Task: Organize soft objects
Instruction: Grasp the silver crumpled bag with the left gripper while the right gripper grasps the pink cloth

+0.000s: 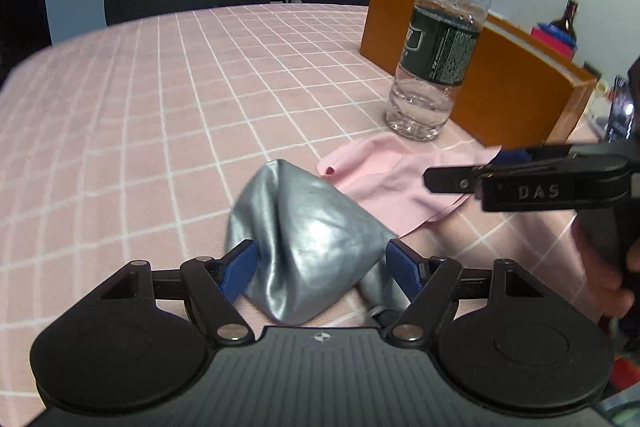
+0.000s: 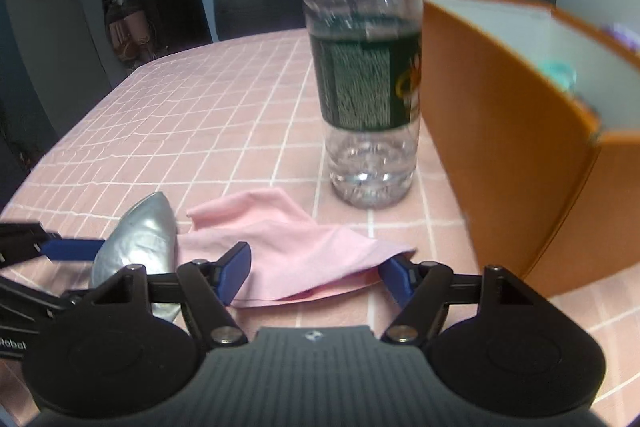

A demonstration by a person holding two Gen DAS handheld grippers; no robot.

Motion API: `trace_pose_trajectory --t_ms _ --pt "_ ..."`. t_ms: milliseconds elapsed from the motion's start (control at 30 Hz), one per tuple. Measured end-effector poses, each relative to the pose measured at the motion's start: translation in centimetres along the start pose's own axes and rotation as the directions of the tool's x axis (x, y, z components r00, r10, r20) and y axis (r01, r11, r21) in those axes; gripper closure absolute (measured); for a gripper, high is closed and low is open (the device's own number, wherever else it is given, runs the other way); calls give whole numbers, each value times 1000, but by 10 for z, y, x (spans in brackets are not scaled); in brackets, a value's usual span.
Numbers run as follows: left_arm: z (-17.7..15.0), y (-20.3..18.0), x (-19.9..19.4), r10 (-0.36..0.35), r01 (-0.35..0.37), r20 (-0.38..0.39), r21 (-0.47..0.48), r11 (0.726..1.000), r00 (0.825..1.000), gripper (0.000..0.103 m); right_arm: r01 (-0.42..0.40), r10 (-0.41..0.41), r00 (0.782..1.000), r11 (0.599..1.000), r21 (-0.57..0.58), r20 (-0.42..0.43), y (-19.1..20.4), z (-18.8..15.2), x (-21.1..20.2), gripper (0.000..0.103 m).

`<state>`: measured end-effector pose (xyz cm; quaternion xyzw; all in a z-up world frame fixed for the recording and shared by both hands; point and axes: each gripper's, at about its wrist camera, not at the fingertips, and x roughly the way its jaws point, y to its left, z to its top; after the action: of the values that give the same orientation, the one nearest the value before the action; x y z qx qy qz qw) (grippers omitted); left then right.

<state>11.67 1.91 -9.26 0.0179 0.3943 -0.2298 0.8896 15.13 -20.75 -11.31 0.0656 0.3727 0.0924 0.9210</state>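
Left gripper [image 1: 320, 261] hangs low over a pink checked desk [image 1: 160, 99] with its blue jaws spread wide, straddling a crumpled silver pouch [image 1: 304, 239] that lies directly ahead between the pads. Neither pad appears to press on it. Right gripper [image 2: 314, 269], also released, straddles a limp pink cloth [image 2: 296, 251] lying just to the right of the pouch, its long axis running across the jaws. Each soft thing sits nearest its own hand. Beyond the cloth stands a clear water bottle [image 2: 364, 67], upright, and just right of it an open orange box [image 2: 512, 131], the likely destination, nearer the right hand.
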Motion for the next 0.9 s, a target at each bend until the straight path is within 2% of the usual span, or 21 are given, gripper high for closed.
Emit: trace_pose_trajectory --t_ms 67,133,267,333,467,500,600,667,733,833,900 --pt "-1 -2 1 -3 3 11 -13 1000 1000 15 -18 18 1000 999 28 9 -1 0 3 30" --pt "0 -10 3 -11 11 -5 22 1000 1000 15 -31 31 1000 999 30 0 4 3 6 29" --pt "-4 -34 9 83 -80 -16 161 984 996 13 -60 60 998 998 -18 -15 18 7 14 30" --pt "-5 -41 9 106 -104 -2 180 978 994 14 -60 59 998 996 -60 -16 29 7 17 33" --pt "-2 -34 8 98 -96 -10 139 986 995 28 -46 44 999 987 -152 -16 48 6 22 42" --pt "-2 -32 7 101 -98 -8 136 986 995 31 -40 39 999 985 -168 -13 51 5 23 46" --pt "-1 -29 5 113 -111 -6 130 985 994 46 -33 32 999 981 -191 -6 55 5 25 55" --pt "0 -25 4 126 -125 -4 115 985 992 62 -24 24 1000 979 -205 0 57 4 26 65" --pt "1 -20 3 137 -137 -1 93 986 991 72 -13 16 1000 975 -221 11 57 4 25 80" --pt "3 -15 2 160 -159 -2 71 985 987 95 -5 10 1000 973 -233 22 56 3 25 93" --pt "3 -14 1 167 -167 1 55 984 986 98 -12 17 1000 974 -226 19 54 3 24 97"
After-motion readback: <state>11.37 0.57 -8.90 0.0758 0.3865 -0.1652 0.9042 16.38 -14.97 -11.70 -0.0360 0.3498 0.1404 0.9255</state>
